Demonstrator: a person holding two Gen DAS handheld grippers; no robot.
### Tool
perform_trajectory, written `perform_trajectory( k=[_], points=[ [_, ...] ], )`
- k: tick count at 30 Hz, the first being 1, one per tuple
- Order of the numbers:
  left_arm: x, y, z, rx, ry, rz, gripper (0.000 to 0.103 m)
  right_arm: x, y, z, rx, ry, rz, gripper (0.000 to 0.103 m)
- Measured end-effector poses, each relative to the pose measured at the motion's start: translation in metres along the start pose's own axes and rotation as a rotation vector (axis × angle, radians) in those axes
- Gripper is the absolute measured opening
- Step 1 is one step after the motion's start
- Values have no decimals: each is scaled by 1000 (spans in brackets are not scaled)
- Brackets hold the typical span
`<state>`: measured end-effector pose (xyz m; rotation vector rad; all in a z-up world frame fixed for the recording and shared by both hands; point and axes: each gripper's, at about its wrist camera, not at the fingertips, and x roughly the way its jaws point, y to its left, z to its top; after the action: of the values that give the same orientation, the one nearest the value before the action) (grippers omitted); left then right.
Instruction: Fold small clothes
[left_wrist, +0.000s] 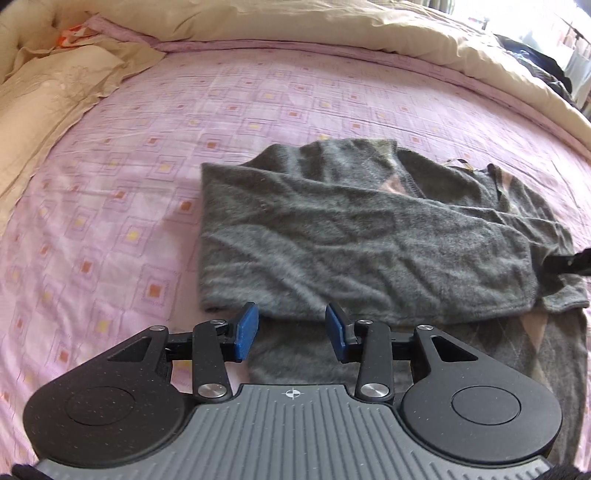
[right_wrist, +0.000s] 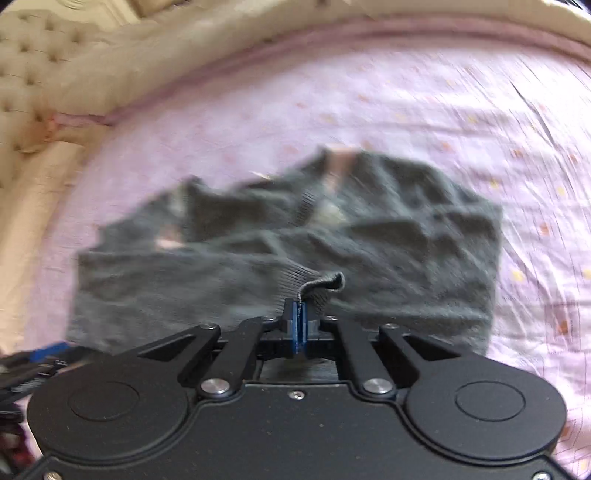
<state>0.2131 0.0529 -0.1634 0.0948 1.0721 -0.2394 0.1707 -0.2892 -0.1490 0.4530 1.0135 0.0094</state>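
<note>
A small grey knitted sweater (left_wrist: 354, 236) with a pink argyle pattern lies partly folded on the bed; it also shows, blurred, in the right wrist view (right_wrist: 388, 229). My left gripper (left_wrist: 291, 326) is open and empty, just above the sweater's near edge, its blue pads (left_wrist: 246, 330) apart. My right gripper (right_wrist: 299, 314) is shut on the ribbed cuff (right_wrist: 325, 282) of a grey sleeve and holds it over the sweater. Part of the right gripper (left_wrist: 570, 262) shows at the right edge of the left wrist view.
The bed has a pink sheet (left_wrist: 147, 155) with square patterns. A cream quilt (left_wrist: 332, 26) is bunched along the far side, and a cream pillow (left_wrist: 48, 96) lies at the left. A tufted cream headboard (right_wrist: 33, 74) stands at the left.
</note>
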Motion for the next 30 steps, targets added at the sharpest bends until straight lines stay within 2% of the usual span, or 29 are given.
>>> perform_trajectory(
  k=[2, 4, 5, 9, 12, 16, 19, 20, 23, 25, 27, 28, 30],
  points=[
    [-6, 5, -3, -12, -9, 5, 39, -32, 15, 9, -38, -56, 64, 9],
    [-11, 8, -4, -14, -18, 5, 39, -55, 18, 16, -65, -99, 57, 9],
    [-13, 9, -4, -13, -23, 3, 39, -59, 14, 19, -69, -108, 26, 9],
    [-16, 5, 3, 1, -38, -8, 39, -32, -33, 18, -9, -50, -161, 9],
    [-9, -1, 10, 15, -36, -20, 39, -4, -61, 10, 25, 12, -262, 9],
    [-2, -10, 20, 34, -35, -28, 39, 0, -67, 3, 27, 29, -242, 9],
    [7, -17, 29, 49, -36, -33, 39, 0, -70, 0, 36, 33, -266, 11],
    [11, -20, 33, 60, -40, -28, 39, 0, -73, -1, 54, 34, -274, 16],
    [27, -23, 41, 76, -42, -2, 39, 0, -83, -5, 91, 38, -313, 17],
    [42, -19, 45, 69, -11, 36, 39, -1, -86, -8, 97, 42, -342, 18],
    [61, -9, 46, 53, 64, 99, 43, -6, -88, -9, 107, 28, -353, 41],
    [65, -2, 45, 36, 65, 94, 53, -9, -87, -9, 111, 16, -350, 44],
    [65, 8, 45, 21, 62, 79, 59, -15, -83, -9, 105, -11, -351, 46]
  ],
)
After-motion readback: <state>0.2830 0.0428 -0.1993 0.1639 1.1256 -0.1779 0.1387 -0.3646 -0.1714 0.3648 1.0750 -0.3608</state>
